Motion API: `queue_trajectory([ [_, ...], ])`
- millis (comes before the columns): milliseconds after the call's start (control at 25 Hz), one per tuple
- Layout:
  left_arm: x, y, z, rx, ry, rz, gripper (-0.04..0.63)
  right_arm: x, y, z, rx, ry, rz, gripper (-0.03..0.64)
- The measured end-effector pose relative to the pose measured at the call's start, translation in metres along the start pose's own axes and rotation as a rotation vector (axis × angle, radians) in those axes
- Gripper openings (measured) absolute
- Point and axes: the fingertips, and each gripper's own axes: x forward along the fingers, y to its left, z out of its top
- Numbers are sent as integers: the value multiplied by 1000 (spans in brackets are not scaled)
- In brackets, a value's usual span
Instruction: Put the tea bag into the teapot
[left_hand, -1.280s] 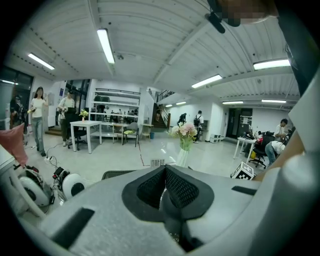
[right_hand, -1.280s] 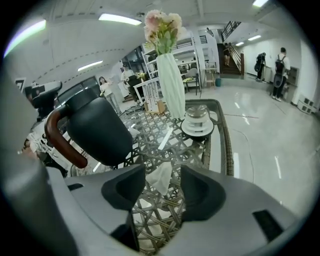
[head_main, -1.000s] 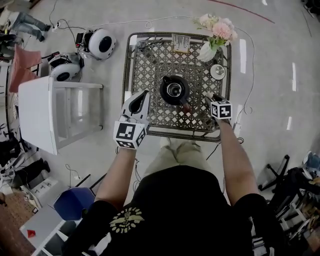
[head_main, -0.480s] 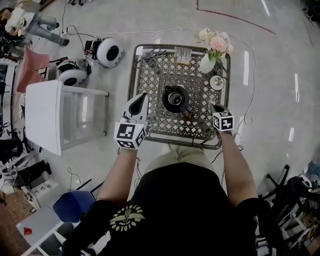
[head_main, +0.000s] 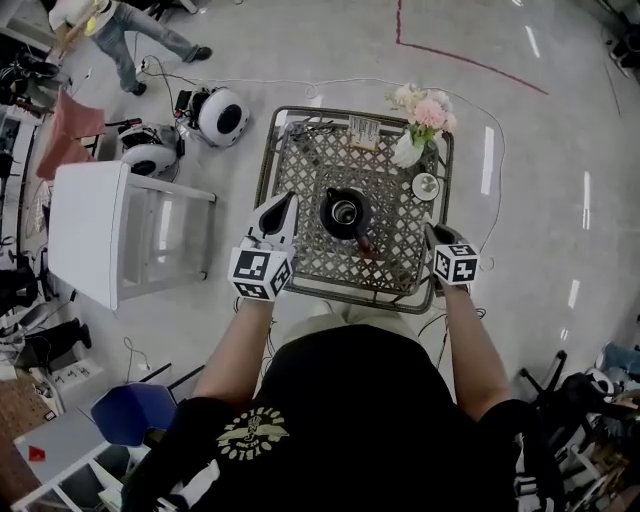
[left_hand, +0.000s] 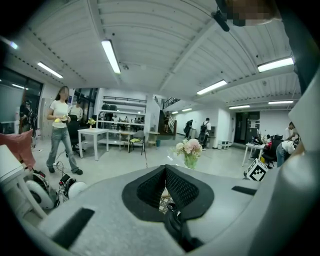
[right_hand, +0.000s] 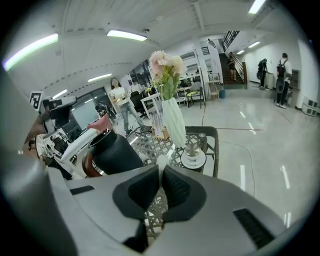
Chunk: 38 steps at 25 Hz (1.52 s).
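Closure of the right gripper (right_hand: 161, 169) is the change: its jaws have just been closing and now pinch the white tea bag (right_hand: 162, 161) at their tips. Compared with the earlier head views, this gripper sits higher, at the front right corner of the lattice table (head_main: 268, 160). Pickup therefore looks complete; transfer to the open black teapot (head_main: 346, 212) at the table centre remains. The left gripper (head_main: 285, 203) hovers beside the teapot, jaws together and empty.

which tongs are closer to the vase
Right. The right tongs are over the table's right edge, near the vase; the left tongs are by its left edge, past the teapot.
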Motion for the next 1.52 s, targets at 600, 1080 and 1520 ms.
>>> queue_trajectory([
  [600, -10, 0, 22, 31, -29, -4, 9, -64, 25, 77, -45, -141, 38, 18],
  [1080, -13, 15, 45, 32, -48, -83, 9, -110, 65, 130, -39, -275, 33, 18],
  [1520, -11, 24, 59, 38, -77, -127, 9, -133, 108, 169, -98, -344, 46, 18],
])
